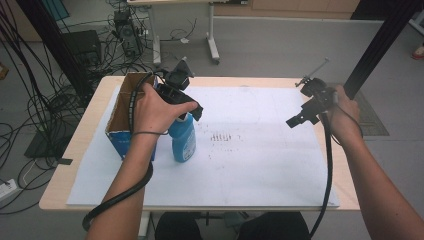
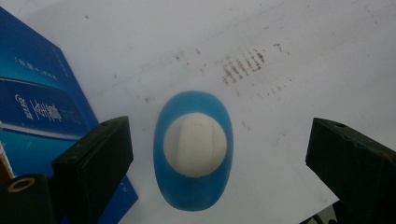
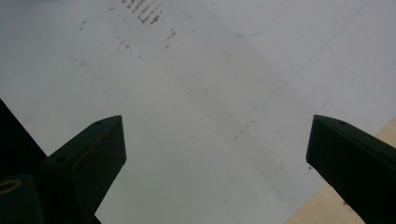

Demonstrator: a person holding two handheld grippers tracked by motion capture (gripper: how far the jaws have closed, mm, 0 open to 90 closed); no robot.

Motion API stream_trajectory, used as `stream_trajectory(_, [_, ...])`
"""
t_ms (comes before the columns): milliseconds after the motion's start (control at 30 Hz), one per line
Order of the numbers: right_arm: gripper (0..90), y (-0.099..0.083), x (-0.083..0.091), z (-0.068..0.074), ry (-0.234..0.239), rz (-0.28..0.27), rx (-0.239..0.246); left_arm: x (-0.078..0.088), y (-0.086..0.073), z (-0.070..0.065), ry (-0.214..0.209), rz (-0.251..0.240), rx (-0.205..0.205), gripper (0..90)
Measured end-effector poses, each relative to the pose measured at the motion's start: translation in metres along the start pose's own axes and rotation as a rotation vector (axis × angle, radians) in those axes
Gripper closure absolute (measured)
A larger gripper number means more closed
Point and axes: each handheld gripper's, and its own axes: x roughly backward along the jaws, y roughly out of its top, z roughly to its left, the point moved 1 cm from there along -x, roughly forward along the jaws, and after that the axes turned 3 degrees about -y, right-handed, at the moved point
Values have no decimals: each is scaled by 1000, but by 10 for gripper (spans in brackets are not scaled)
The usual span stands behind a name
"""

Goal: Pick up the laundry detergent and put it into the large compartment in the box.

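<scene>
Bottle, blue plastic with white cap (image 2: pixel 194 154), stands left-centre of the high view beside the blue cardboard box (image 1: pixel 122 120); left claw (image 1: pixel 187 107) spread wide above it. Likely light, slick, squashy: grip the neck. Right claw (image 1: pixel 297 120) open, empty.

White print on the blue box (image 2: pixel 37 107), too blurred to read.

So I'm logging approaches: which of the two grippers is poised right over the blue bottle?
The left gripper: open jaws straddle the blue bottle. The right gripper hangs over bare white paper.
</scene>
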Motion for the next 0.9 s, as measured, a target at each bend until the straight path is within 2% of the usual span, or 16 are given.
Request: stream_trajectory(900, [45, -2, -4, -3, 3, 10, -6, -28, -6, 5, 24, 21, 6, 76])
